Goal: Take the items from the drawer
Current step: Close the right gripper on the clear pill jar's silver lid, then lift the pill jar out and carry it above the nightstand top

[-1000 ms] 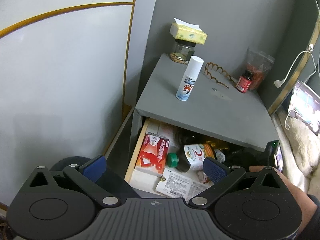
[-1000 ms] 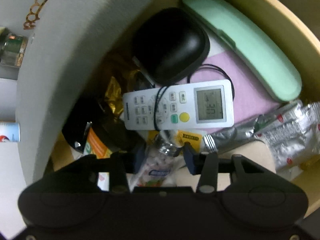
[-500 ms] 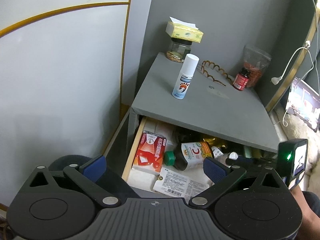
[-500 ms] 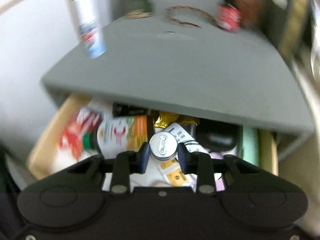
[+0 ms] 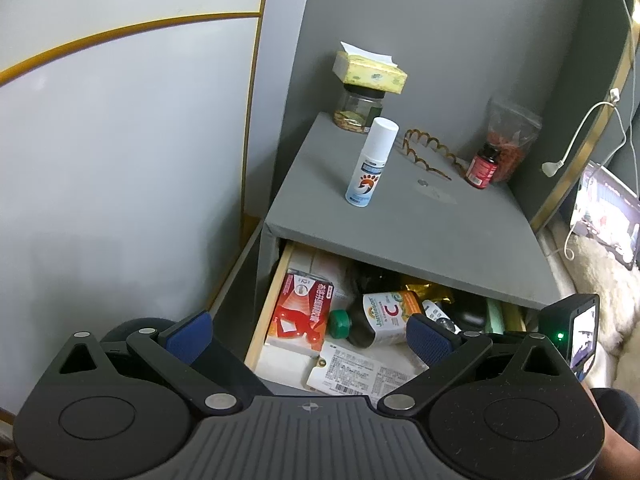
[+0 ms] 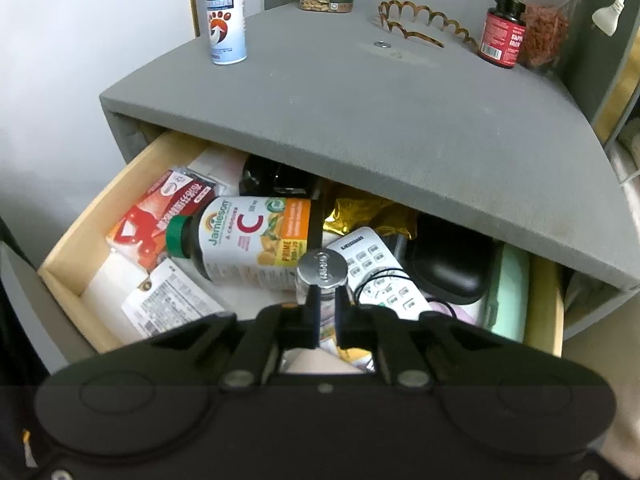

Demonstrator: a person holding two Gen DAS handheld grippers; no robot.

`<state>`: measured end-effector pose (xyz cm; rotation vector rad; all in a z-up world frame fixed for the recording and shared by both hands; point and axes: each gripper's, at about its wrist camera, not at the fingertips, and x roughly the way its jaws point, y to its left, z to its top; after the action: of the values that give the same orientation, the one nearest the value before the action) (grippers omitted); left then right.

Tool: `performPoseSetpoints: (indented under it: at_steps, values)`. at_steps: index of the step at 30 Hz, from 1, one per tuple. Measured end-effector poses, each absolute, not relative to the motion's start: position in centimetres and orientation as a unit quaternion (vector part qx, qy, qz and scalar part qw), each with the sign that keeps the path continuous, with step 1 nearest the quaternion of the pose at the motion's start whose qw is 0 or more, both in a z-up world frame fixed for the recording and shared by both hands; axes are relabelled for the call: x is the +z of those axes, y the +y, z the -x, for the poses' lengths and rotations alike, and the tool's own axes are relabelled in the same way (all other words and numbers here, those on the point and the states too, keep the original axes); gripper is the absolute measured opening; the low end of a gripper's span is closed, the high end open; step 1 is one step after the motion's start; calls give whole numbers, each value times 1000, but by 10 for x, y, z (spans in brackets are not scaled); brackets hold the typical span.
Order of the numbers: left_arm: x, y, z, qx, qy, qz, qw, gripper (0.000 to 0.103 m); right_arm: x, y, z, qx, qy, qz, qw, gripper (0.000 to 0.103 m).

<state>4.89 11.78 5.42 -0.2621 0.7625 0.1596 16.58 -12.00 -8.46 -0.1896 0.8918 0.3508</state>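
Note:
The wooden drawer point(image 6: 72, 256) of a grey nightstand point(image 6: 400, 120) stands pulled out and cluttered. My right gripper point(image 6: 326, 300) hovers over its middle. Its jaws are closing, with the lower part of a small clear bottle with a silver cap point(image 6: 322, 270) pinched between the fingertips. Beneath it lie a vitamin C bottle point(image 6: 248, 236), a white remote point(image 6: 372, 272), a red box point(image 6: 160, 216) and a black case point(image 6: 448, 264). My left gripper point(image 5: 308, 336) is open and holds nothing, held in front of the drawer point(image 5: 264, 304) and above it.
On the nightstand top stand a white spray bottle point(image 5: 370, 164), a jar point(image 5: 358, 108) with a tissue pack on it, a brown hairband point(image 5: 428, 152), a red pill bottle point(image 5: 482, 166) and a plastic bag. A pale wall is at the left, a charger cable and bedding at the right.
The right gripper has risen out of the drawer and rolled upright, carrying the small silver-capped bottle, and its jaws have narrowed. The left gripper has stayed in place.

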Motion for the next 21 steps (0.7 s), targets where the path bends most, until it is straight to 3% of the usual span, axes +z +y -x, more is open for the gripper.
performPoseSetpoints:
  at_steps: [3,6,12,15,21]
  values:
    - [55,118,-50,76,371,128,917,102,-90,-124,-172,163,428,74,886,41]
    - [54,118,-50,76,371,128,917,102,-98,-122,-176,165,431,76,884,49]
    - [54,118,-46,78,372,129,916,102,-109,-110,-197,191,455,78,866,44]
    - [54,119,-45,78,372,131,916,102,-108,-101,-200,198,450,111,864,32]
    - [56,120,-45,75,370,134,916,102,-92,-106,-191,191,438,104,872,32]
